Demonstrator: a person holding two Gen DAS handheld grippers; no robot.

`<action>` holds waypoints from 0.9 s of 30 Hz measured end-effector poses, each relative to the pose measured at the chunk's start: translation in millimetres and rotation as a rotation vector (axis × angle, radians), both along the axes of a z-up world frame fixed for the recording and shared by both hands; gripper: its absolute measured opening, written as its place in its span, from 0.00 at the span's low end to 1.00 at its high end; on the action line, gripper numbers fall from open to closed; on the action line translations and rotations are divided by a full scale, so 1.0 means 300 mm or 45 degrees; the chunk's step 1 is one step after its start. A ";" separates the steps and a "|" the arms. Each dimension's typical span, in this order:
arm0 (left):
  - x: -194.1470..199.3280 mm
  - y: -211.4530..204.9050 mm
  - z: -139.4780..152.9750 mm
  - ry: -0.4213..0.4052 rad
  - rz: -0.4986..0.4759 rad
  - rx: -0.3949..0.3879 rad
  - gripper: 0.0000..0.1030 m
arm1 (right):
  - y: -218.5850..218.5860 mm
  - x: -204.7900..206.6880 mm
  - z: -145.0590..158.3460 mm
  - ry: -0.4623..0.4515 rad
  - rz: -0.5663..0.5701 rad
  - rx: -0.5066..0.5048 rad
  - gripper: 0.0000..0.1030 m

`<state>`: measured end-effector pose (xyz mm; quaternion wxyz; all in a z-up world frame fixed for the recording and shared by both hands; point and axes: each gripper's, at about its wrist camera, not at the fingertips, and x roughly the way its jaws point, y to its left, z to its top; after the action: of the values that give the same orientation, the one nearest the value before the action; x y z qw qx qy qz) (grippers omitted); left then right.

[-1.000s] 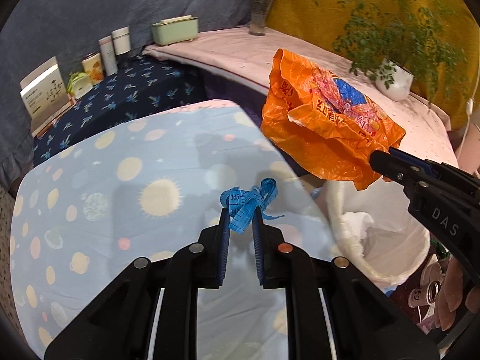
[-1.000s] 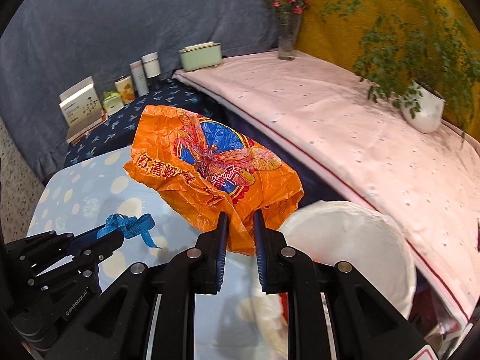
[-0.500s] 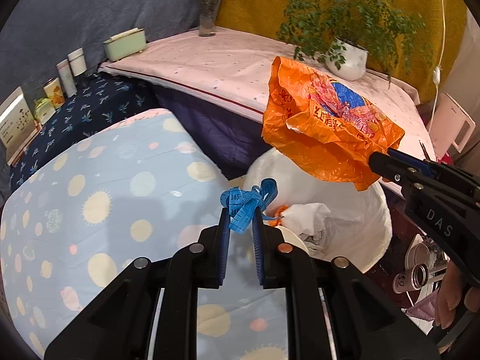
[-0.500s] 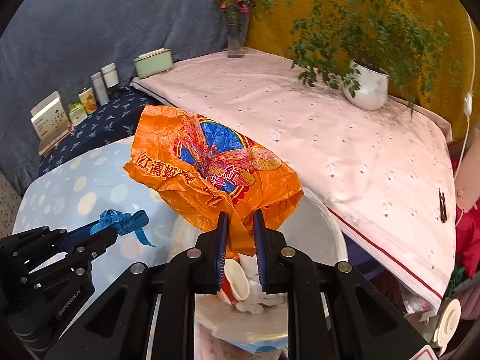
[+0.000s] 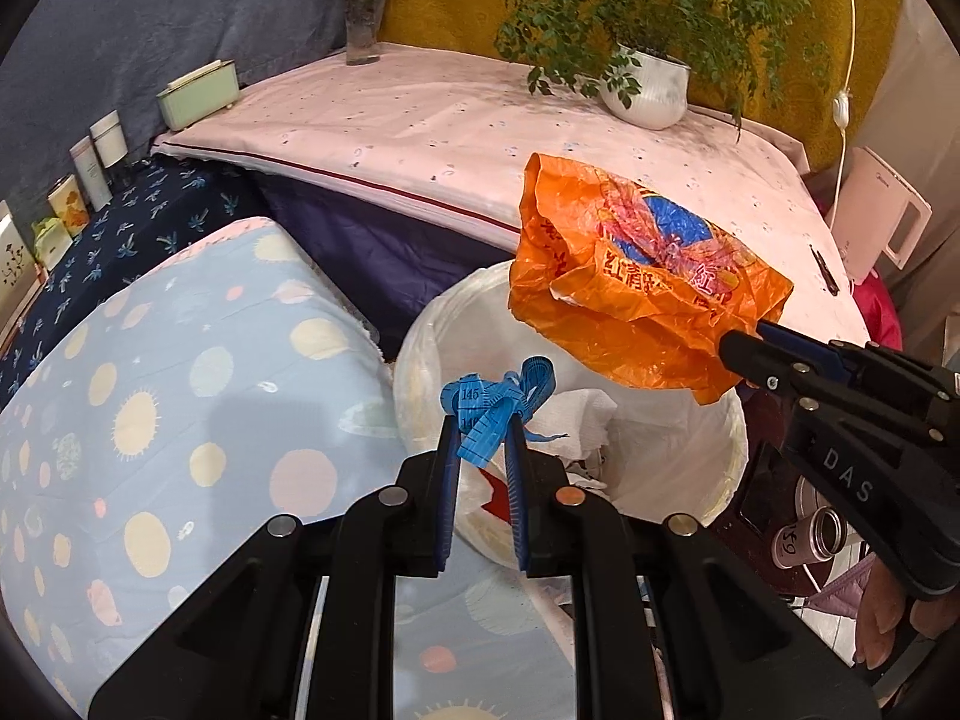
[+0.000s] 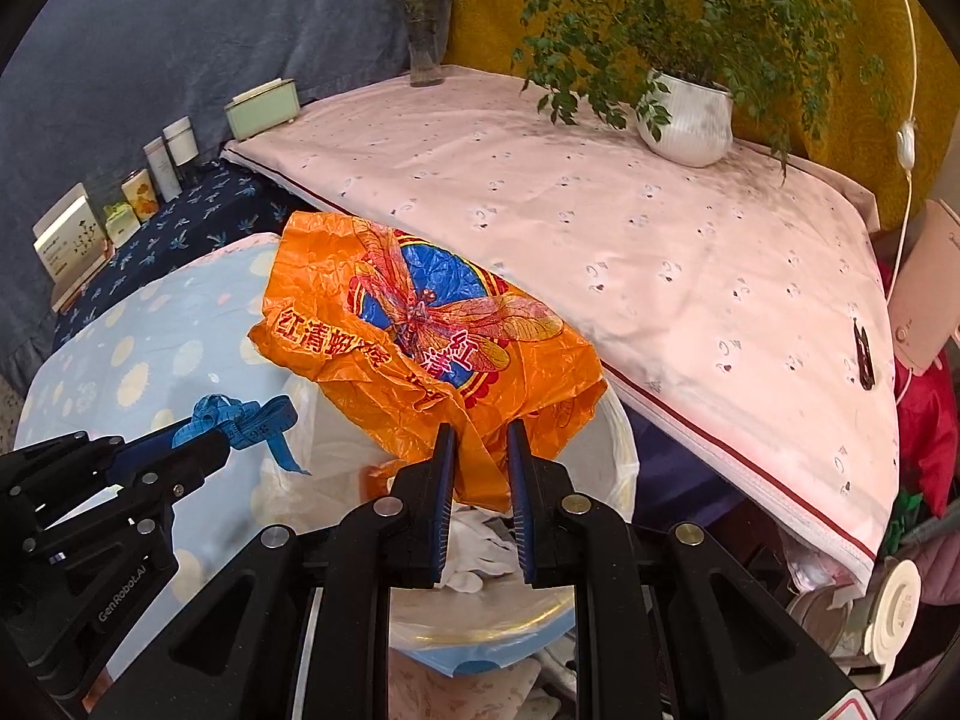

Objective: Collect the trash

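Orange plastic bag [image 6: 432,354] hangs crumpled from my right tongs [image 6: 478,450], clamped on its lower edge above the lined white bin [image 5: 729,462]. My left tongs [image 5: 483,438] are pinched on the blue measuring tape [image 5: 492,405], held over the bin's near rim. Tissues already lie inside. I judge both pieces fetched and positioned; only the two drops remain, as far as I see.
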<state>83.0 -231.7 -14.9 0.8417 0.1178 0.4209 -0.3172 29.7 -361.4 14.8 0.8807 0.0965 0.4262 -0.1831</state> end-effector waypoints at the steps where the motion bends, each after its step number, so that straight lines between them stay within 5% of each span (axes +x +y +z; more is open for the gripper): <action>1: -0.003 -0.009 -0.003 0.003 -0.008 -0.001 0.14 | -0.007 -0.004 -0.004 0.002 -0.007 0.002 0.16; 14: -0.010 -0.059 -0.033 0.026 -0.026 0.001 0.16 | -0.038 -0.008 -0.023 0.006 -0.038 0.035 0.24; 15: -0.007 -0.057 -0.033 0.022 -0.015 0.001 0.20 | -0.039 -0.005 -0.023 0.006 -0.037 0.035 0.26; 18: 0.007 -0.042 -0.027 0.006 0.039 -0.009 0.54 | -0.035 -0.004 -0.023 0.000 -0.043 0.035 0.34; 27: 0.017 -0.010 -0.026 -0.006 0.062 0.004 0.55 | -0.031 -0.002 -0.012 -0.013 -0.051 0.034 0.36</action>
<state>88.2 -234.7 -22.7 0.8499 0.1097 0.4221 -0.2957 29.3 -370.6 11.3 0.8776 0.1176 0.4220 -0.1945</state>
